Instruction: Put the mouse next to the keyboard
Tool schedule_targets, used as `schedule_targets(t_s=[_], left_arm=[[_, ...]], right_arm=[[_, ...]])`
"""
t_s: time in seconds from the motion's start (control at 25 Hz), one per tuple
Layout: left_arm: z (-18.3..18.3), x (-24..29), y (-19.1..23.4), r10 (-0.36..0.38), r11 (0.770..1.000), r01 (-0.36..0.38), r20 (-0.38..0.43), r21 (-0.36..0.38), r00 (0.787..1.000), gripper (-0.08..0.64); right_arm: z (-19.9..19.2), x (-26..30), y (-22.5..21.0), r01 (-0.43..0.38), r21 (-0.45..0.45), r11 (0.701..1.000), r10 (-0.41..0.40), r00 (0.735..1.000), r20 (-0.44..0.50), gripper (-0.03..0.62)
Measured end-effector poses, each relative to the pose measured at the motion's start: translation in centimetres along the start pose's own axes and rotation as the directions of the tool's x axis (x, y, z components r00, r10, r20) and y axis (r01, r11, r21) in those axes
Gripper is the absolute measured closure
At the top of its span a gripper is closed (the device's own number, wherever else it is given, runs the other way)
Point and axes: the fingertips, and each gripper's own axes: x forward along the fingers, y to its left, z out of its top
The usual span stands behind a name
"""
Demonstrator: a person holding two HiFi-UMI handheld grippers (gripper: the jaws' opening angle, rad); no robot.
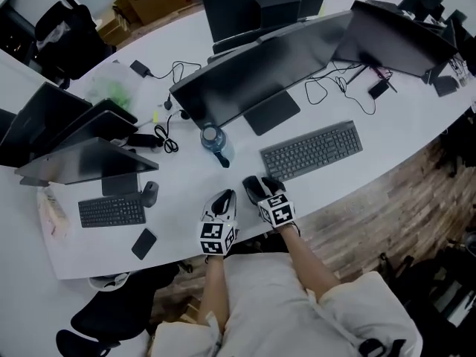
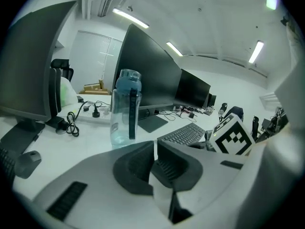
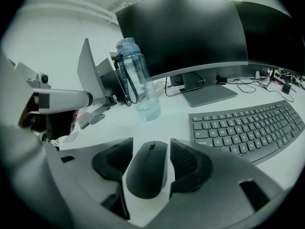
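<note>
Plainly we have the mouse [image 3: 147, 171] between the jaws of the right gripper [image 3: 150, 149], which close on its two sides, low over the tabletop [image 1: 190, 184] and just off the left end of the keyboard [image 3: 248, 125]. The left gripper [image 2: 155, 149] is beside it with its jaws together on nothing. We judge the main risk to be the grip itself: the mouse is smooth and rounded, and only a thin sliver shows at one pad, so it could twist or slide out and drop. If we swing right too low, it may knock the keyboard askew. The water bottle [image 3: 140, 82] stands near and upright ahead, and a careless forward reach could tip it.
</note>
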Motion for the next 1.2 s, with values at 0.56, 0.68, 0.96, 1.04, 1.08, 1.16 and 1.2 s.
schedule_targets(t_s=[0.56,0.68,0.96,1.04,1.08,1.16,1.2], left_arm=[[0.7,1.4,3.1,-0.029,1.000,0.029,-0.003,-0.001,1.000,0.537],[0.7,1.5,3.5,-0.021,1.000,0.021,0.001,-0.017,1.000,0.537],[0.0,1.9,3.7,-0.022,0.998,0.022,0.004,-0.055,1.000,0.537],[-0.4,2.1,3.6,-0.024,0.998,0.024,0.000,-0.063,1.000,0.537],[-0.5,2.2,3.5,-0.024,0.997,0.024,0.000,-0.067,1.000,0.537],[-0.6,2.3,3.4,-0.024,0.997,0.025,0.002,-0.075,1.000,0.537],[-0.5,2.3,3.5,-0.023,0.997,0.024,0.004,-0.079,1.000,0.537]], right_arm=[[-1.5,3.2,-0.2,0.142,-0.058,0.988,-0.146,0.986,-0.082,0.273],[-1.6,3.4,-0.2,0.163,-0.071,0.984,-0.169,0.982,-0.090,0.273],[-3.1,3.7,0.1,0.168,-0.087,0.982,-0.180,0.971,-0.154,0.268],[-3.9,3.9,0.1,0.167,-0.104,0.980,-0.183,0.968,-0.171,0.272],[-4.1,3.9,0.0,0.167,-0.111,0.980,-0.185,0.967,-0.175,0.278],[-4.1,3.8,-0.1,0.165,-0.119,0.979,-0.184,0.967,-0.174,0.282],[-4.1,3.8,-0.1,0.163,-0.120,0.979,-0.183,0.967,-0.175,0.284]])
